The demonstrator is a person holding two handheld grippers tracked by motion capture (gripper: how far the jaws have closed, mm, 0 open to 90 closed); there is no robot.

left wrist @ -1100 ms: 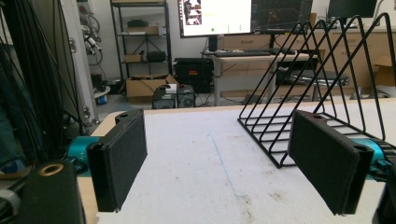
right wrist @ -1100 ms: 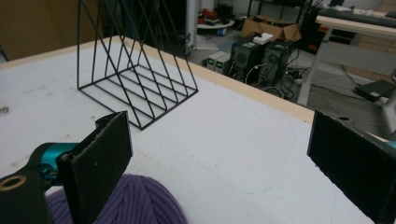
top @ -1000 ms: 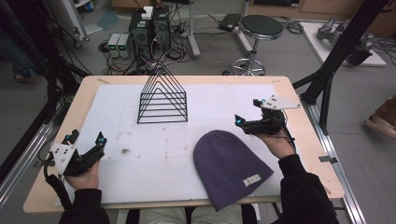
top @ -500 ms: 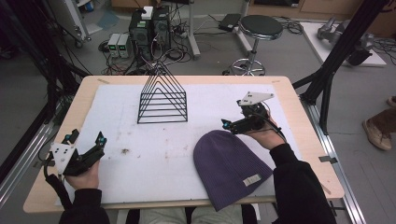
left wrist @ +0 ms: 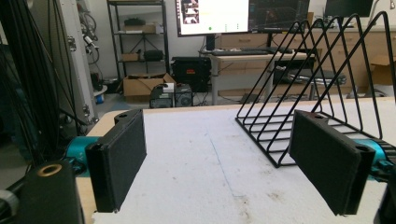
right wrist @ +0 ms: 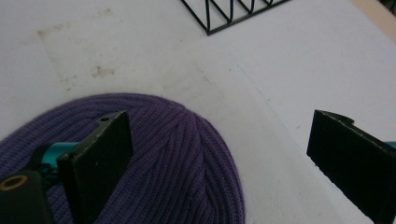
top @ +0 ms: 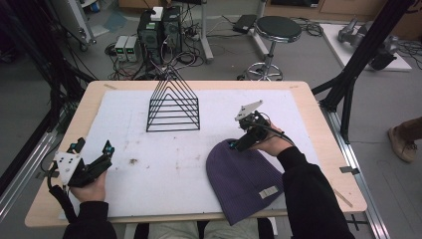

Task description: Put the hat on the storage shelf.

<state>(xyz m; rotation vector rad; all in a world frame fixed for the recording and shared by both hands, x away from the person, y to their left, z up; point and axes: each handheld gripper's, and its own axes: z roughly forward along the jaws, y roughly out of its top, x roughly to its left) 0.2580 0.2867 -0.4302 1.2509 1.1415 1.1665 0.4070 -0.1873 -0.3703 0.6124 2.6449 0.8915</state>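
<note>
right gripper (top: 238, 145) agape over purple beanie (top: 249, 181)

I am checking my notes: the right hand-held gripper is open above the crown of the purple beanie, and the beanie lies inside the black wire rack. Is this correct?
Not quite. The purple beanie lies flat on the white mat, apart from the black wire rack, as the high view shows. The rest holds: the right hand-held gripper is open above its crown.

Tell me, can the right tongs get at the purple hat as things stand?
Probably yes. The right tongs hang open right over the crown of the hat, one jaw above the knit and one above the mat, and nothing lies between them.
</note>
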